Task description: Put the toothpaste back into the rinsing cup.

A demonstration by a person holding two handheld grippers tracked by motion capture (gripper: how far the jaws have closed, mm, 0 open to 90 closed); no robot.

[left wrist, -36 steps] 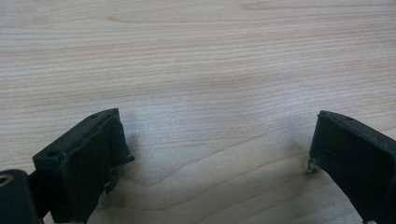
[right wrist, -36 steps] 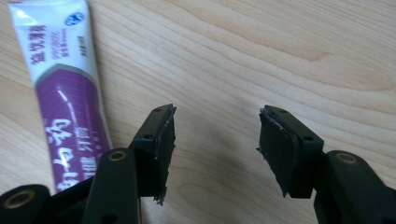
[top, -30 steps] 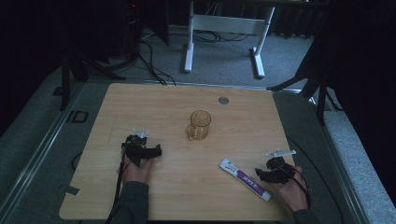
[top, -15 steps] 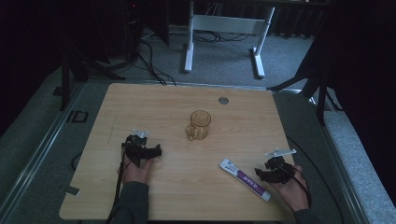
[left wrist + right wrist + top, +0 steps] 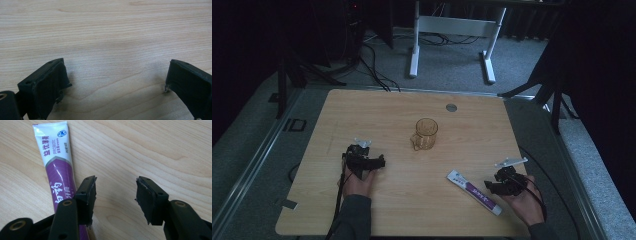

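Observation:
A white and purple toothpaste tube [image 5: 474, 191] lies flat on the wooden table [image 5: 382, 115], at the front right. My right gripper [image 5: 502, 184] rests just right of it. In the right gripper view the tube [image 5: 56, 167] runs beside and under the left jaw, and my right gripper [image 5: 116, 187] is open with bare wood between the jaws, which have just been closing. A clear glass mug [image 5: 426, 134] stands upright mid-table. My left gripper [image 5: 362, 159] sits at the front left, and the left gripper view shows my left gripper [image 5: 116, 72] wide open over bare wood.
A small round grey grommet [image 5: 451, 107] is set in the table near its far edge. Beyond the table stand a white desk frame [image 5: 452, 30] and cables on grey carpet. A person's hands come in from the near edge.
No clear change in the high view: both hands, the tube and the mug stay where they were.

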